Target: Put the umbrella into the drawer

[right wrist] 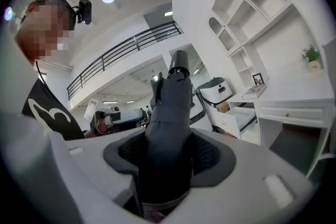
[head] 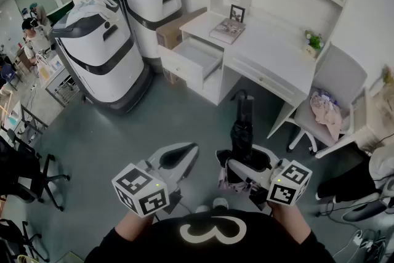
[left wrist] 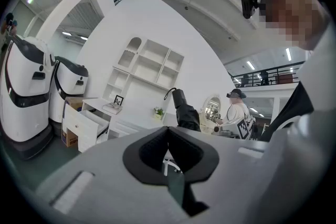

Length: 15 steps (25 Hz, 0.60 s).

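My right gripper is shut on a folded black umbrella, which sticks out forward toward the white desk. In the right gripper view the umbrella fills the gap between the dark pads of the right gripper. An open white drawer juts from the desk's left side, well ahead of both grippers. It also shows as the drawer and the drawer. My left gripper hovers beside the right one, its jaws together with nothing in them.
Two tall white-and-grey machines stand left of the desk, a cardboard box behind the drawer. A book, photo frame and small plant sit on the desk. A grey chair with pink cloth stands at right.
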Tool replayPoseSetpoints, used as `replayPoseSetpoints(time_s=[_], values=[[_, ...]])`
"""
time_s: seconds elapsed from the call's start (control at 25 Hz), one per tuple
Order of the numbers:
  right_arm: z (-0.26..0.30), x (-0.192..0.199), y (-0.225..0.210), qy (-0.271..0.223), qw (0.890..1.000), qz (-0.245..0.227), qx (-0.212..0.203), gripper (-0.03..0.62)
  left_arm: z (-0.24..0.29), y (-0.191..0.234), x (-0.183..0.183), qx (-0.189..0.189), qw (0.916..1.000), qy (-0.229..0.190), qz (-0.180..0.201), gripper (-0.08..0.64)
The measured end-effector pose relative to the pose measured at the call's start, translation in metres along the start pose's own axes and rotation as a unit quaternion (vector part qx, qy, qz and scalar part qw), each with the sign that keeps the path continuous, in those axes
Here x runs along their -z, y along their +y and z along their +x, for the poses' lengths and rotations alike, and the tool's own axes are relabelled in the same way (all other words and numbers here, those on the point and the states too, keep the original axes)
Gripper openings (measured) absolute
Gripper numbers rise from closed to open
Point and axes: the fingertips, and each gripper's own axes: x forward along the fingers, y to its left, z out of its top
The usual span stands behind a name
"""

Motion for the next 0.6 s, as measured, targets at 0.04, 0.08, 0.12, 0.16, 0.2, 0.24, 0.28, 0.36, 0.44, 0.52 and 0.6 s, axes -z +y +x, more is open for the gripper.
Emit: replayPoseSetpoints(time_s=[0.04, 0.08, 0.12, 0.16, 0.2, 0.24, 0.28, 0.36, 0.44, 0.52, 0.6], values=[[0.0, 0.001, 0.004, 0.002, 1.0, -0.004, 0.001, 0.239, -0.004, -0.001, 0.001, -0.002, 1.0, 0.001, 0.001, 0.008], [0.001, 0.002, 0.007, 0.004, 1.0, -0.008, 0.002, 0.239, -0.007, -0.001, 0.001, -0.003, 1.0, 0.001, 0.003, 0.008], [0.002, 0.003, 0.01, 0.005, 1.0, -0.011, 0.003, 0.239, -0.01, -0.001, 0.0, -0.004, 1.0, 0.001, 0.004, 0.008], [0.002, 0.003, 0.012, 0.005, 1.0, -0.013, 0.004, 0.239, -0.013, -0.001, 0.0, -0.005, 1.0, 0.0, 0.005, 0.008], [0.003, 0.001, 0.013, 0.005, 1.0, -0.014, 0.004, 0.239, -0.015, -0.001, -0.002, -0.006, 1.0, -0.001, 0.006, 0.008], [0.004, 0.0, 0.014, 0.004, 1.0, -0.015, 0.005, 0.239, -0.016, 0.0, -0.003, -0.006, 1.0, -0.002, 0.007, 0.008], [0.005, -0.002, 0.015, 0.004, 1.0, -0.017, 0.006, 0.239, -0.018, 0.001, -0.003, -0.007, 1.0, -0.001, 0.007, 0.008], [0.005, -0.002, 0.018, 0.004, 1.0, -0.02, 0.008, 0.239, -0.02, 0.005, 0.0, -0.01, 0.9999, 0.006, 0.004, 0.008], [0.005, -0.002, 0.018, 0.006, 1.0, -0.023, 0.01, 0.239, -0.021, 0.008, 0.003, -0.014, 0.9998, 0.011, -0.001, 0.008], [0.006, -0.004, 0.013, 0.009, 1.0, -0.025, 0.013, 0.239, -0.02, 0.011, 0.004, -0.014, 0.9998, 0.01, -0.004, 0.008], [0.01, -0.004, 0.007, 0.013, 0.999, -0.026, 0.019, 0.239, -0.019, 0.014, 0.004, -0.015, 0.9998, 0.012, -0.003, 0.008]])
